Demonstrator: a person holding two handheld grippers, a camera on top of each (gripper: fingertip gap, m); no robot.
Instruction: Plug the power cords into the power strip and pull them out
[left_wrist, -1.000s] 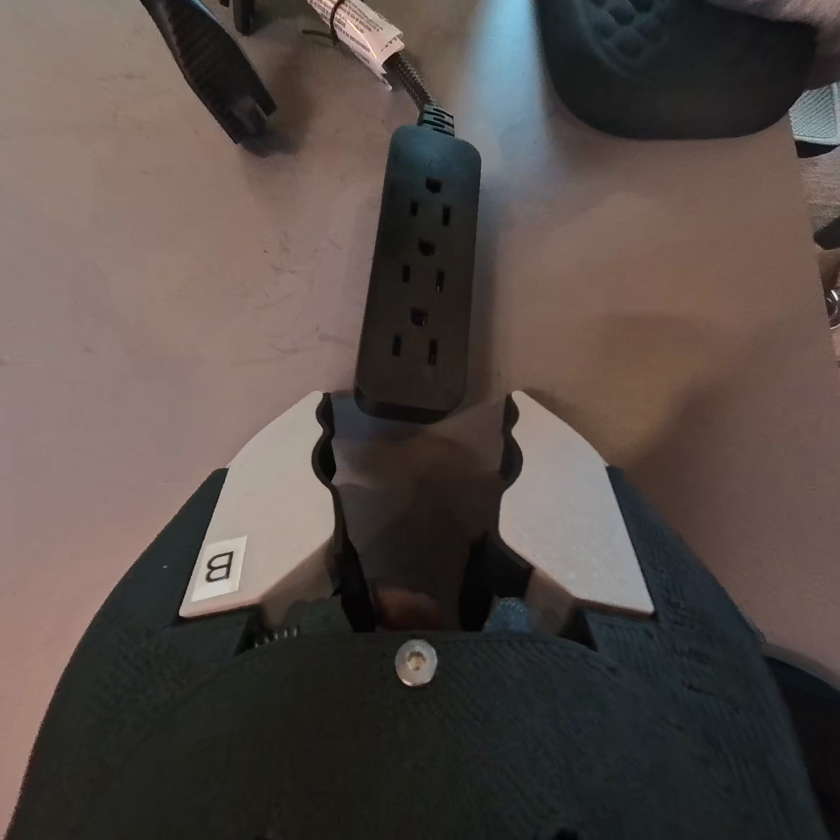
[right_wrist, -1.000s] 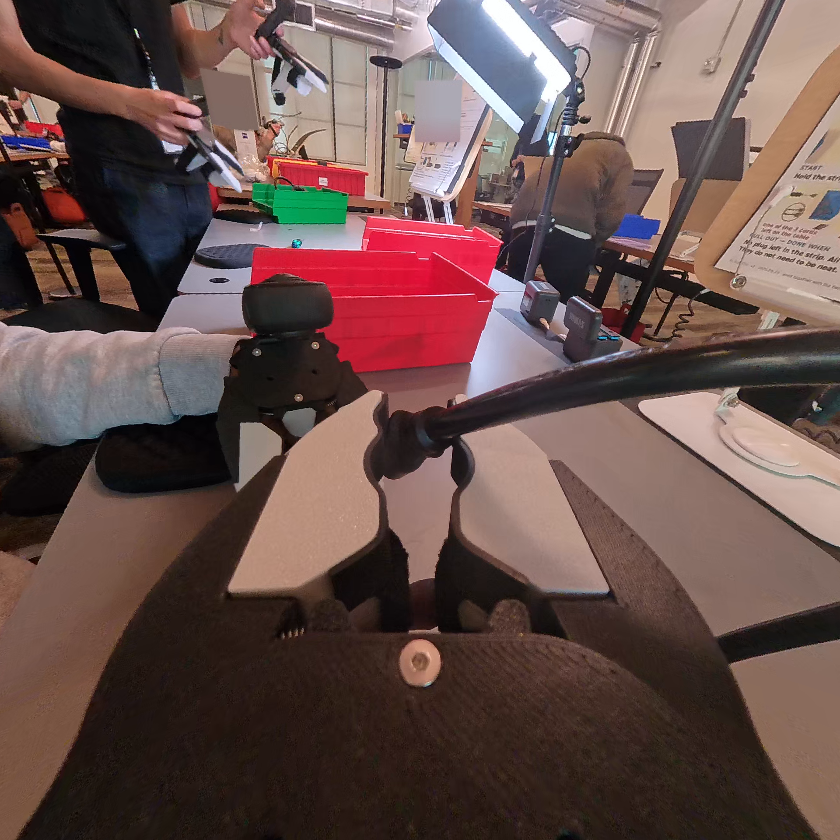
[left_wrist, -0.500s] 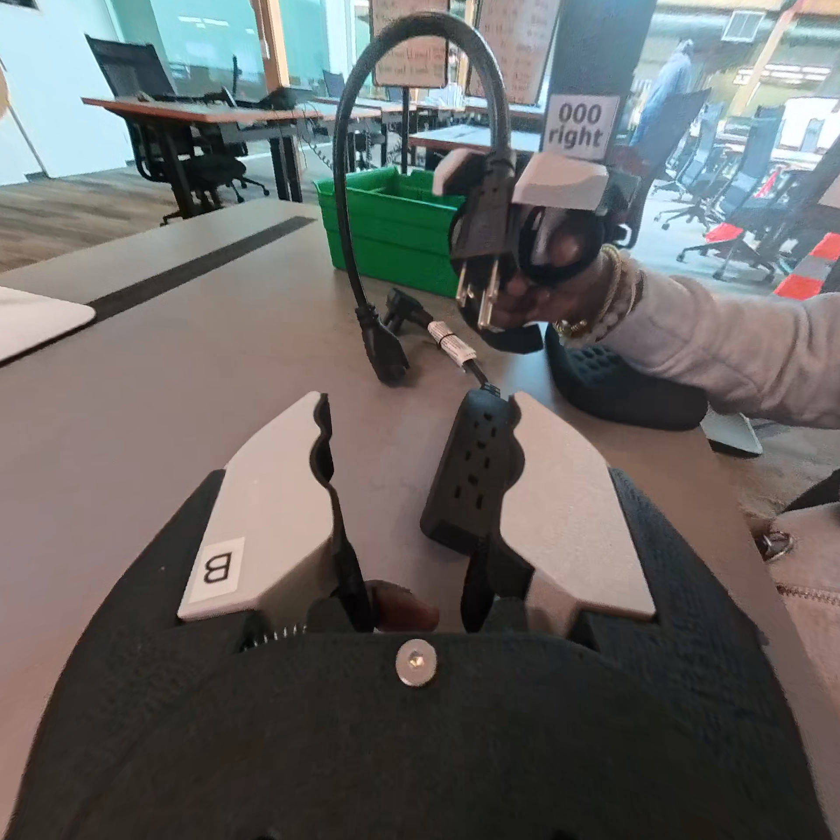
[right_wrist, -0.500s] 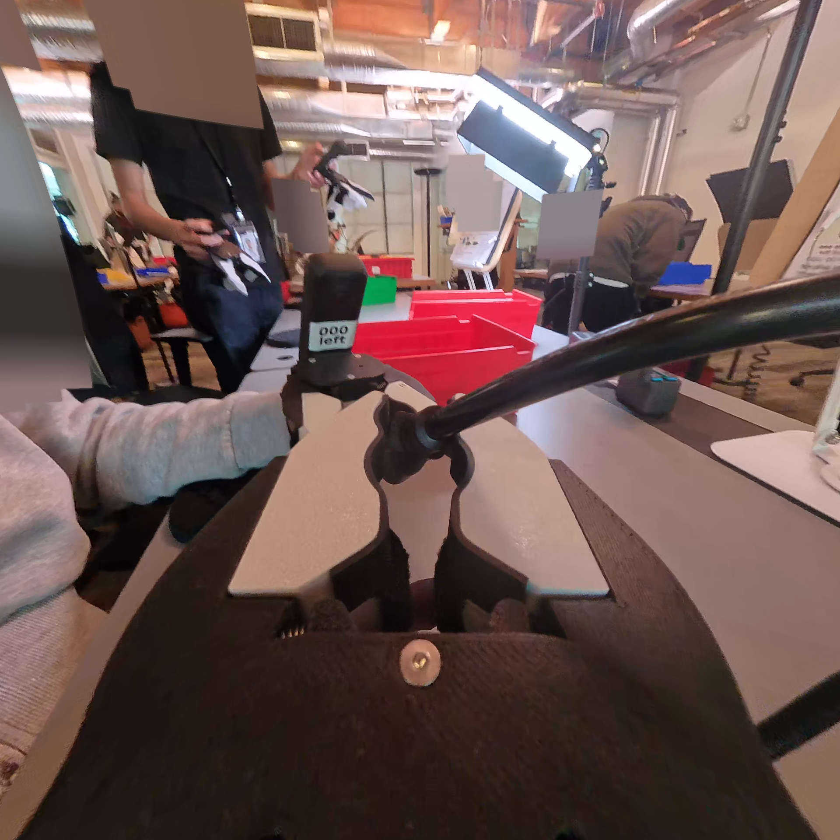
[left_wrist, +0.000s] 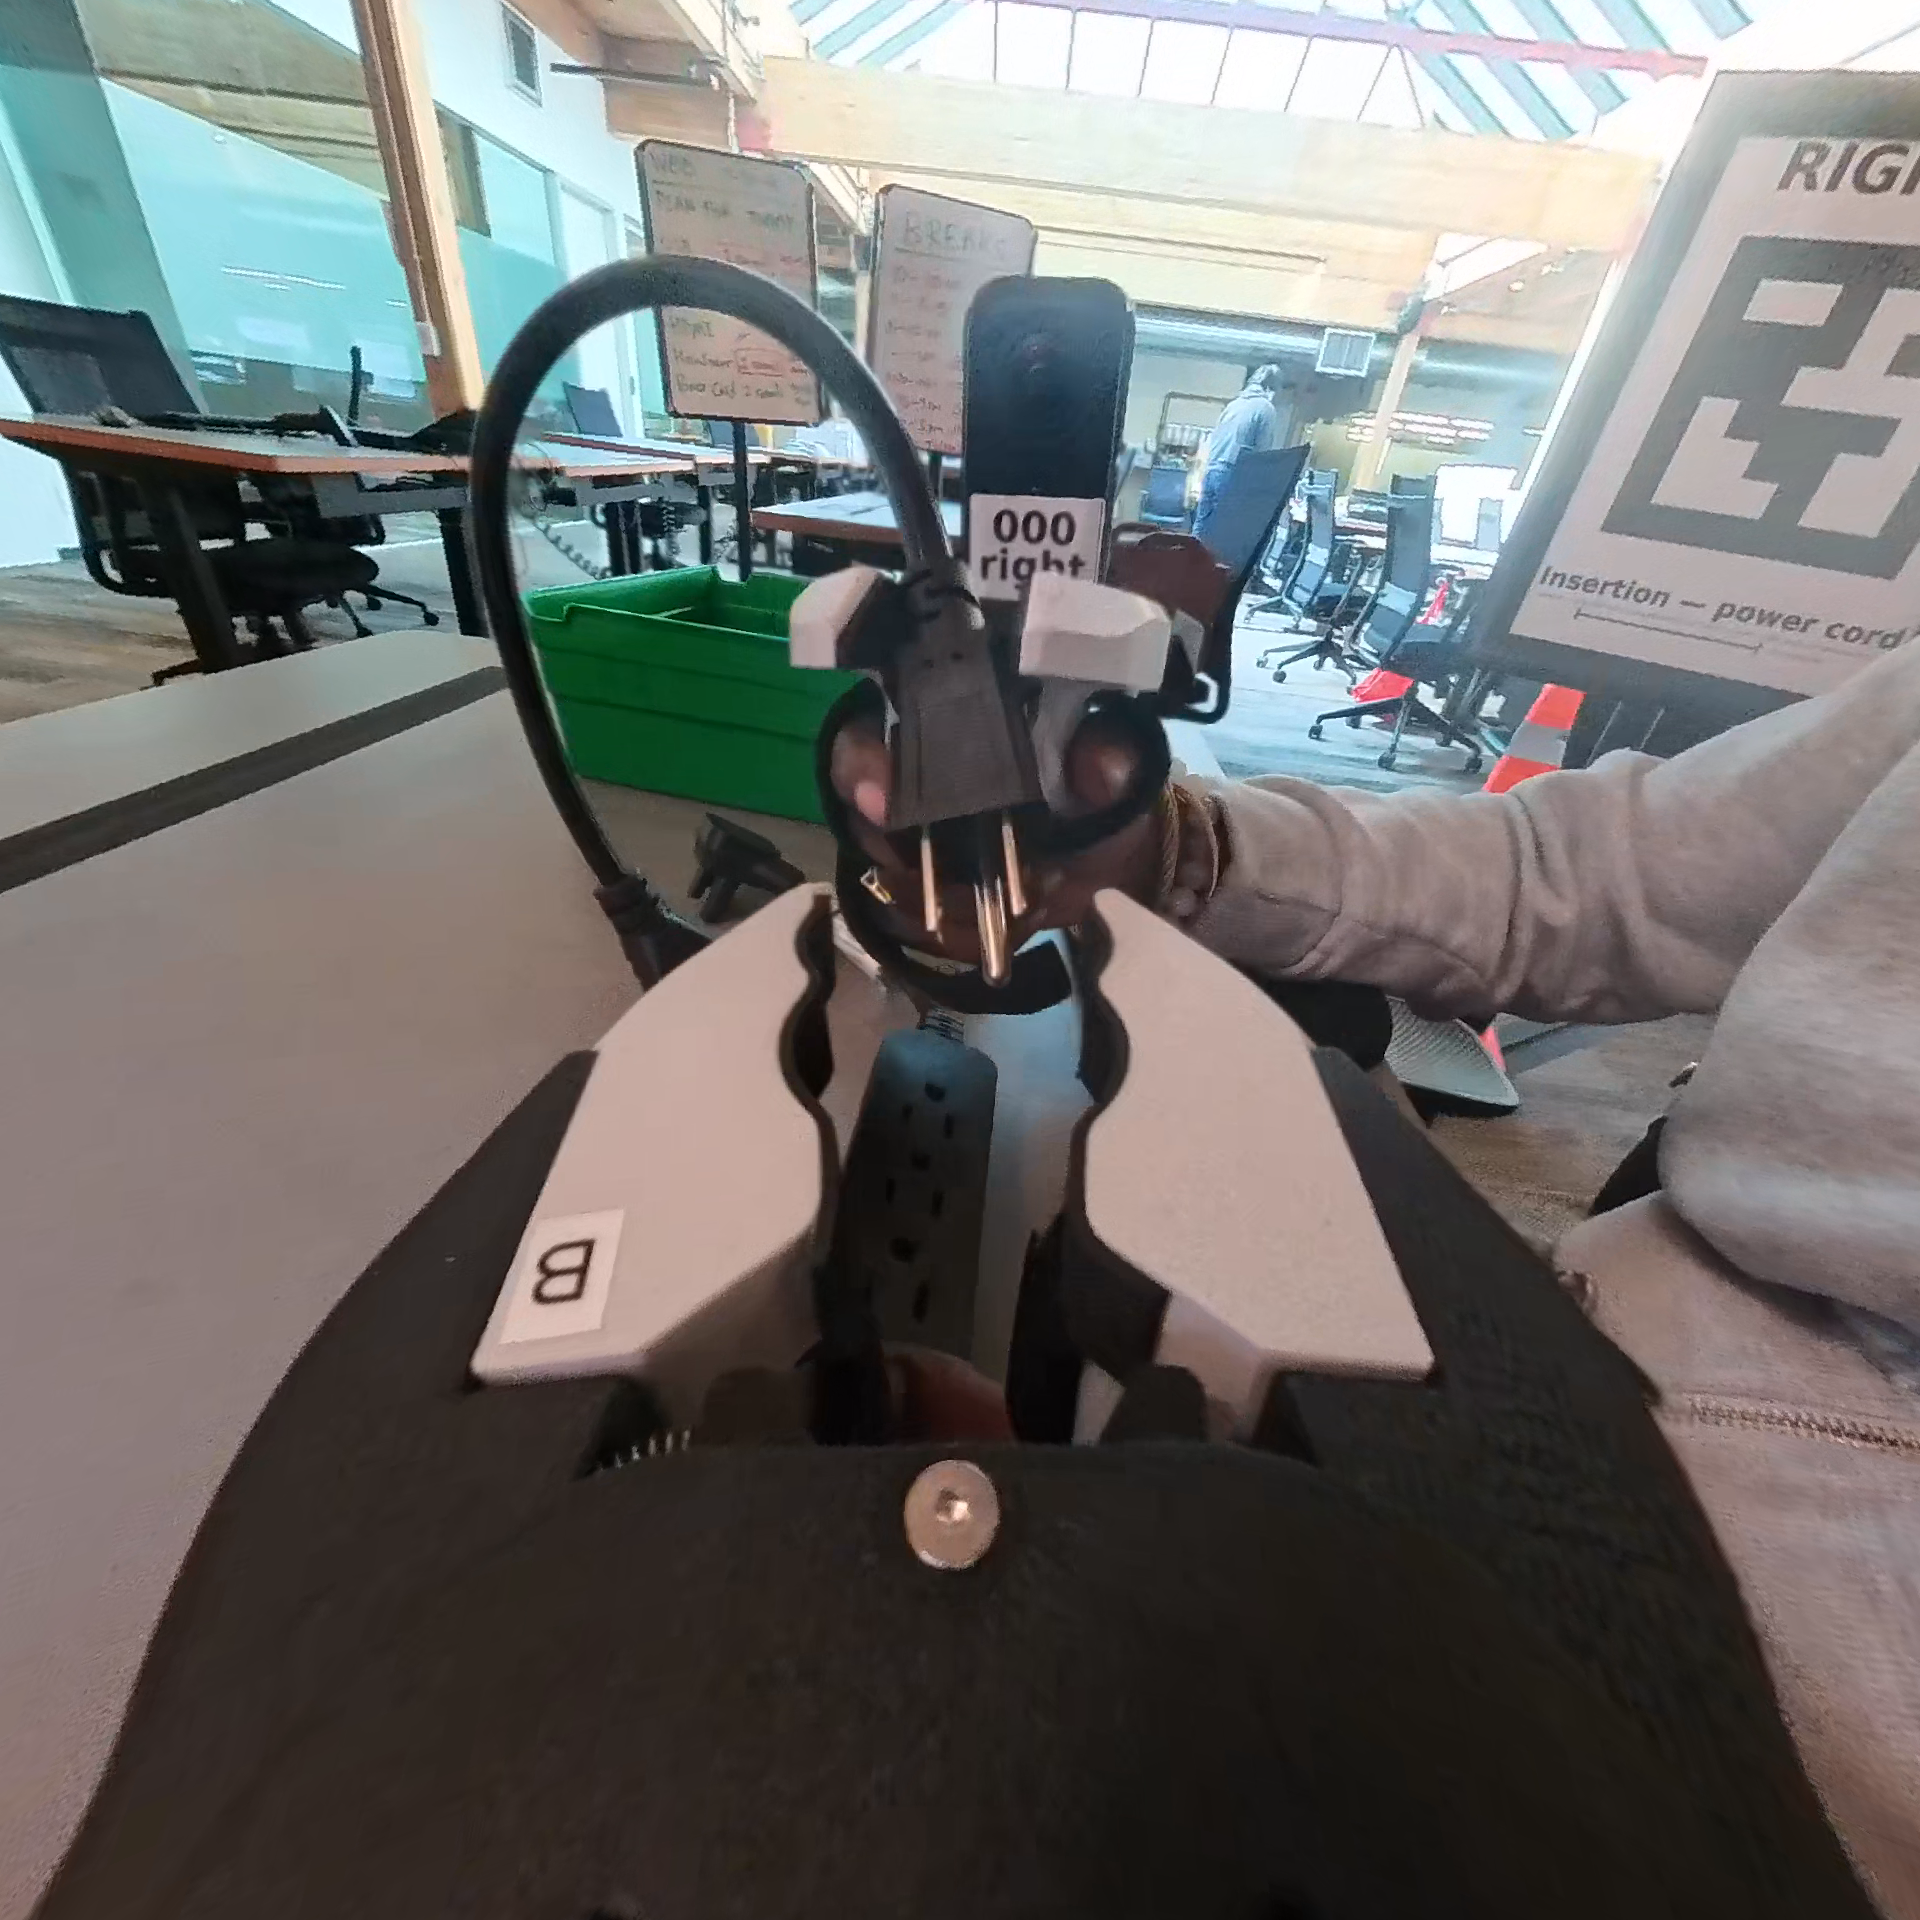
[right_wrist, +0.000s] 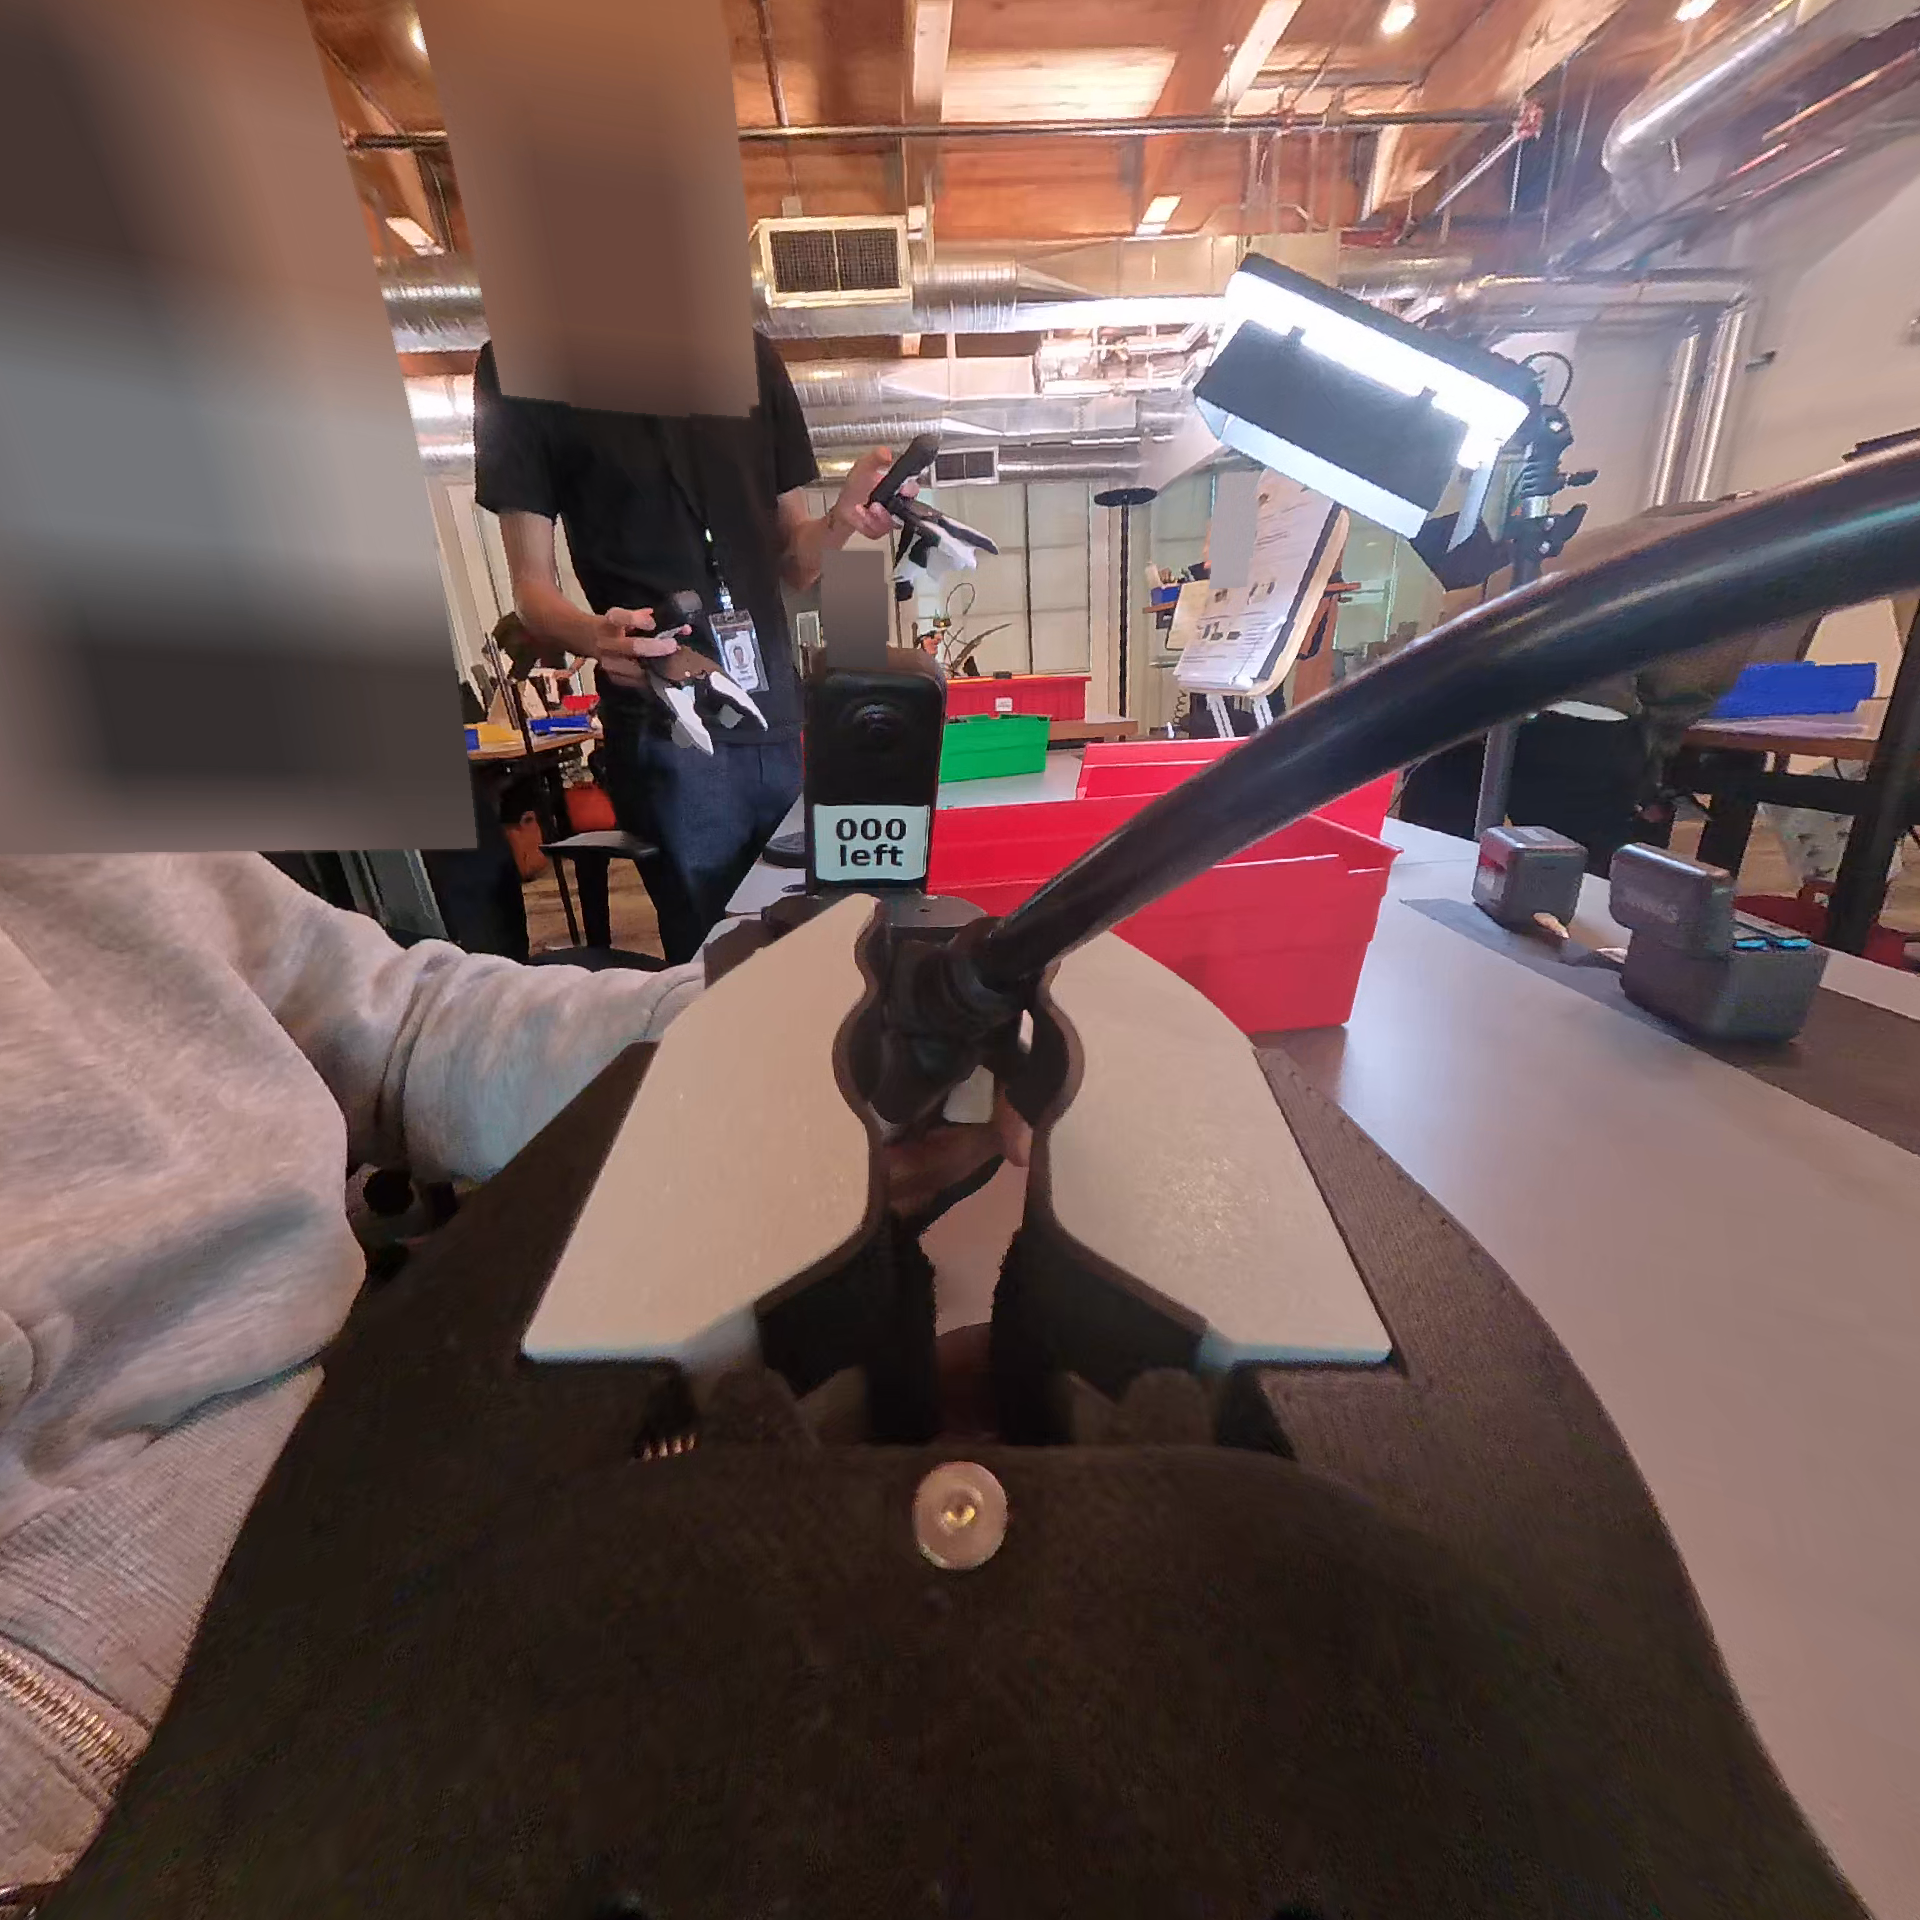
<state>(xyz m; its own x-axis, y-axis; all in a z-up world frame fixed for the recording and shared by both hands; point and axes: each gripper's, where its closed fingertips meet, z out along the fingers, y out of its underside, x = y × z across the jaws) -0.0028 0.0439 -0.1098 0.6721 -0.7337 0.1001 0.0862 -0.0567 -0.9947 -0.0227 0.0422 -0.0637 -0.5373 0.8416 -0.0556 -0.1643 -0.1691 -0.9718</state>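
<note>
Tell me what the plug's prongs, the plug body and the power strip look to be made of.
Prongs: bare metal, by their bright silvery shine. Plug body: probably moulded black plastic or rubber, smooth and slightly glossy, held in the right gripper. Power strip, between the left gripper's fingers: matte black, likely hard plastic; the finish could also be rubberised.

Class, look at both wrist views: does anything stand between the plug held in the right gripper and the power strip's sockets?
Nothing visible does. The plug, clamped in the right gripper, hangs prongs-down above the power strip, which lies between the left gripper's open fingers; only air separates them.
</note>
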